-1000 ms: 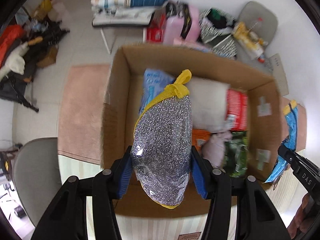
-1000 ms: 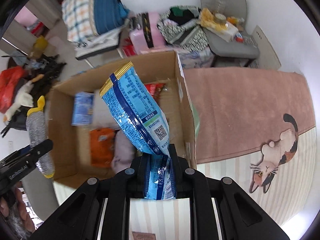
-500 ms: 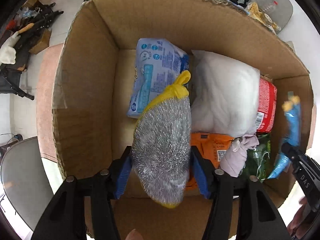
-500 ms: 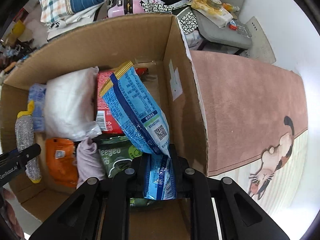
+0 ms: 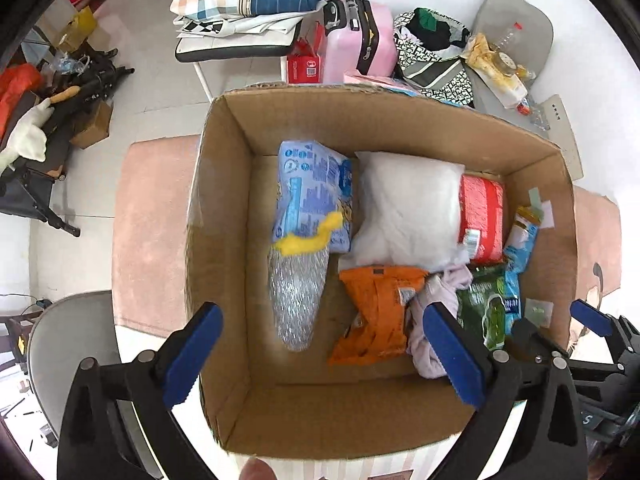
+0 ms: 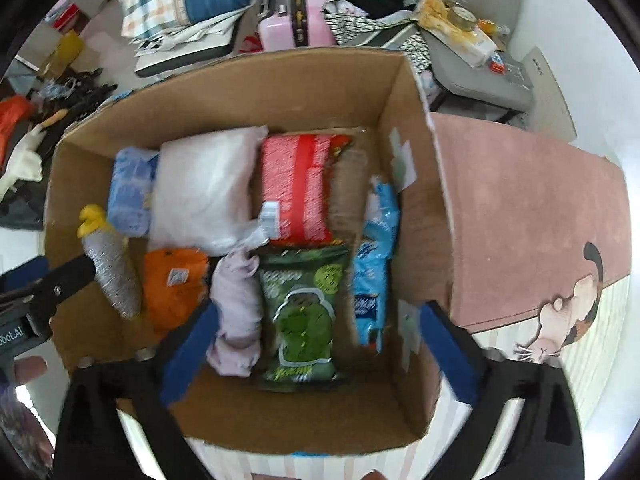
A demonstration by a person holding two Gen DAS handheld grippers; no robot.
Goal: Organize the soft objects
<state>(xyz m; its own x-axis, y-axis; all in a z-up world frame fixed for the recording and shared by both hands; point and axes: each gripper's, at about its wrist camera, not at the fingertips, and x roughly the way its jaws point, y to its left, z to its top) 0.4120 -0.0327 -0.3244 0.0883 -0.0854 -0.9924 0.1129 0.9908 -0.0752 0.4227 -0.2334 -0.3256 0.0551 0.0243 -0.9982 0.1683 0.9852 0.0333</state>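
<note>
Both hand-held grippers spread wide, nothing gripped. Silver pouch (image 5: 296, 300) laid at box (image 5: 216, 240) left, long axis near-far, ahead of left hand-held gripper (image 5: 320, 352). Blue packet (image 6: 374, 264) laid along right wall, ahead of right hand-held gripper (image 6: 320, 354).

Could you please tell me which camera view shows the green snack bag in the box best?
The right wrist view: the green snack bag lies near the centre, its whole front visible. In the left wrist view, the green snack bag sits toward the edge, partly hidden behind the left hand-held gripper finger.
</note>
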